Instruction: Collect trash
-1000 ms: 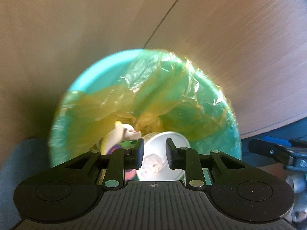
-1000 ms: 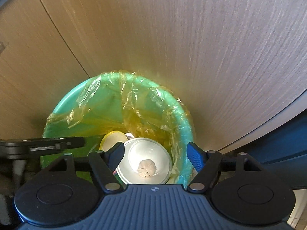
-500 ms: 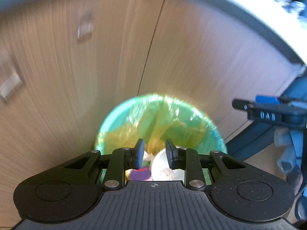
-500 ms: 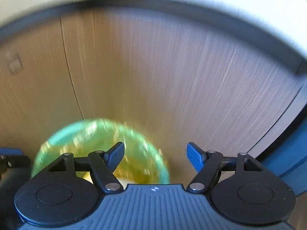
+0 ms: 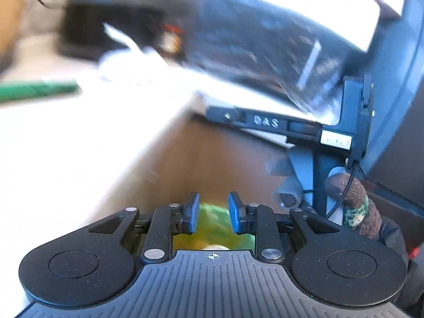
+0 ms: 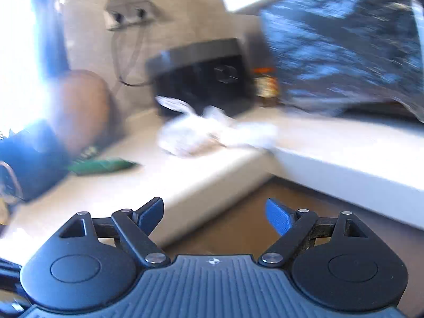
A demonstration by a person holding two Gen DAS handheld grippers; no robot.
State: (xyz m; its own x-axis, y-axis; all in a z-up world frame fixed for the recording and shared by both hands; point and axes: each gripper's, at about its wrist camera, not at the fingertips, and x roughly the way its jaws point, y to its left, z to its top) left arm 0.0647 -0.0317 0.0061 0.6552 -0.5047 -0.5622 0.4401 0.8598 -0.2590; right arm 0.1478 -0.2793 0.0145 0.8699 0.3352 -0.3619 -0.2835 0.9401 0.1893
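Right wrist view looks across the white table (image 6: 87, 193), where the next pieces of trash lie: a crumpled white wrapper (image 6: 209, 135) near the middle, in front of a black appliance (image 6: 201, 76), and a flat green packet (image 6: 102, 164) off to the left by a blue bag (image 6: 29, 159). My right claw (image 6: 214, 213) is empty and its jaws are opening, nothing between them. I judge that wide spread suits the bulky, loose wrapper, which will crush and slip unless I take it across its thickest fold.

Left wrist view shows my left claw (image 5: 211, 213) with a narrow gap between the blue pads, released and gripping nothing. Through that gap I see the yellow-green liner of the trash bin (image 5: 212, 234) below, set against the wooden cabinet front (image 5: 212, 159) under the table's edge, handy for dropping things straight off the table. My right claw's body and the knitted sleeve (image 5: 357, 206) behind it show at the right. Everything on the table is blurred, so I cannot tell what the wrapper is made of.
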